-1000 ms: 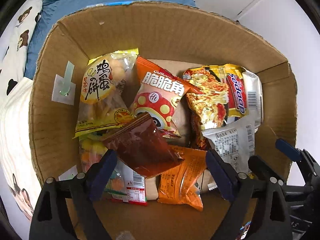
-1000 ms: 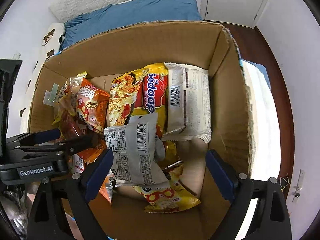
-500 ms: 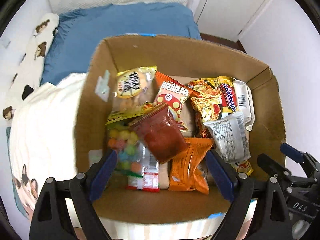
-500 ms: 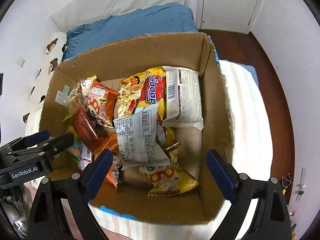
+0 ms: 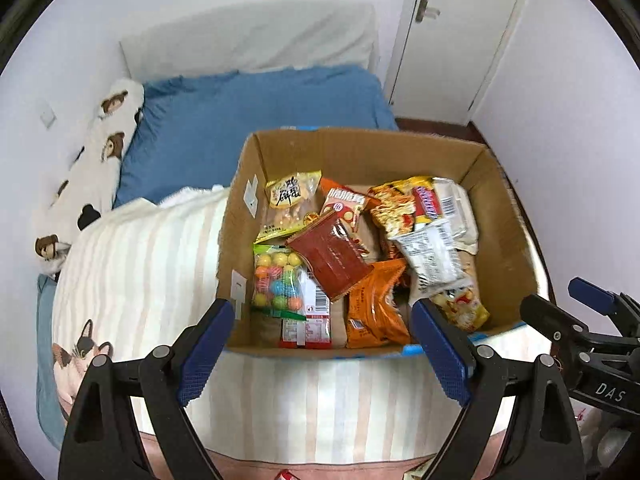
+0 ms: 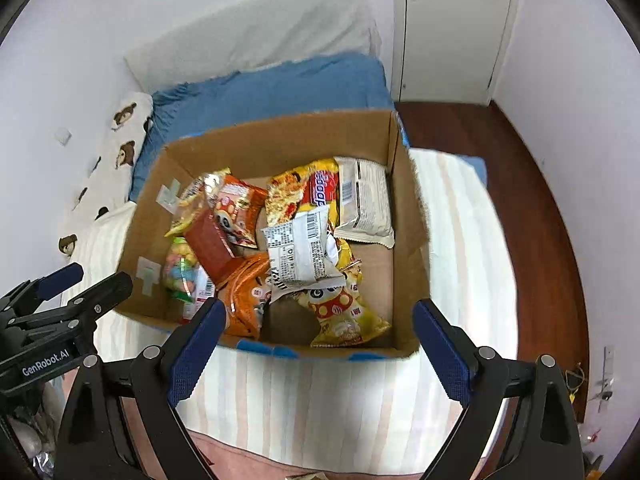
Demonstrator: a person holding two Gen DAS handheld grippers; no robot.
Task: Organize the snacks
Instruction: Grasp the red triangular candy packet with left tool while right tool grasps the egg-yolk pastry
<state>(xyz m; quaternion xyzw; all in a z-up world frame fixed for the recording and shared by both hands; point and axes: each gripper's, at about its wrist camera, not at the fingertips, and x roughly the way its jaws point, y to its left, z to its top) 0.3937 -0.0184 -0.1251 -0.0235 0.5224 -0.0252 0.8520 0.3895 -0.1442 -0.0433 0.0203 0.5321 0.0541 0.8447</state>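
Note:
An open cardboard box (image 5: 352, 152) stands on the striped bed cover and holds several snack packs: a dark red pouch (image 5: 330, 260), an orange pack (image 5: 374, 304), a bag of coloured balls (image 5: 278, 280), a noodle pack (image 5: 404, 204) and a white pack (image 5: 430, 258). The box also shows in the right wrist view (image 6: 280, 144). My left gripper (image 5: 322, 350) is open and empty, above the box's near edge. My right gripper (image 6: 316, 350) is open and empty, also at the near edge; it shows at the right of the left wrist view (image 5: 568, 312).
The box sits on a cream striped blanket (image 5: 140, 264) over a bed with a blue sheet (image 5: 248, 112) and a bear-print pillow (image 5: 100, 152). A white door (image 6: 448, 28) and dark wood floor (image 6: 532, 184) lie to the right.
Both grippers have pulled up and back out of the box, staying open and empty. The whole box and the bed around it have come into view.

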